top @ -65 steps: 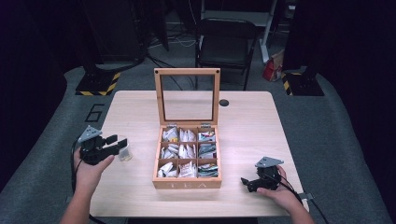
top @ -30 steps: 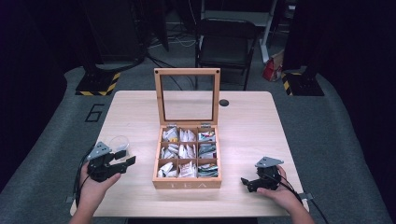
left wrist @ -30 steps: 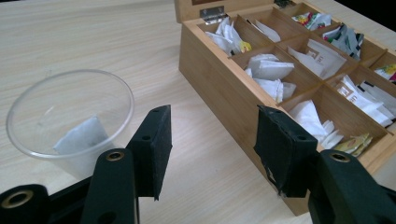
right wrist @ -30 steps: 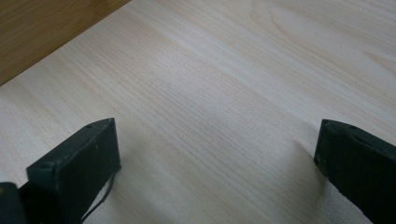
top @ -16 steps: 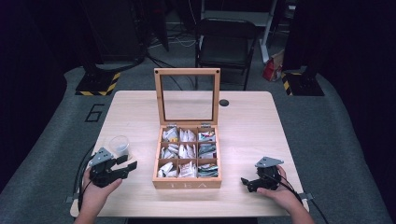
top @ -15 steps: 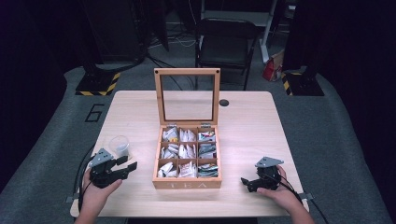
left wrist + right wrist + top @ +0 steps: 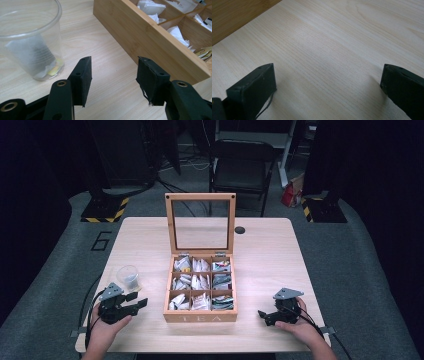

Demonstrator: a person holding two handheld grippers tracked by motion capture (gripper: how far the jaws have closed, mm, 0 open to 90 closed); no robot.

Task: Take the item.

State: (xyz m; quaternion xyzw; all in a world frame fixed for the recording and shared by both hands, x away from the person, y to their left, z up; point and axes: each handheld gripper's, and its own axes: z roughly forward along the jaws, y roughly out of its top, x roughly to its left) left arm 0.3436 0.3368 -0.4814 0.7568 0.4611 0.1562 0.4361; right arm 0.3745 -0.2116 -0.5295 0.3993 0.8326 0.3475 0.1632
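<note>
A wooden tea box (image 7: 200, 316) stands at the table's middle, its glass lid (image 7: 200, 222) raised upright. Its compartments hold several tea bags (image 7: 199, 281). A clear plastic cup (image 7: 128, 277) with a tea bag (image 7: 32, 55) inside stands left of the box. My left gripper (image 7: 137, 304) lies open near the front left edge, just short of the cup (image 7: 30, 42) and apart from it, with the box wall (image 7: 150, 42) to its right. My right gripper (image 7: 262, 315) rests open on bare wood right of the box, nothing between its fingers (image 7: 252, 87).
A small black round thing (image 7: 240, 230) sits on the table (image 7: 270, 265) behind the box's right side. A dark chair (image 7: 242, 167) stands beyond the far edge. Striped yellow-black bases (image 7: 102, 210) rest on the grey floor.
My left gripper has drawn back toward the front edge, and the cup now stands on its own on the table. The right gripper has not moved.
</note>
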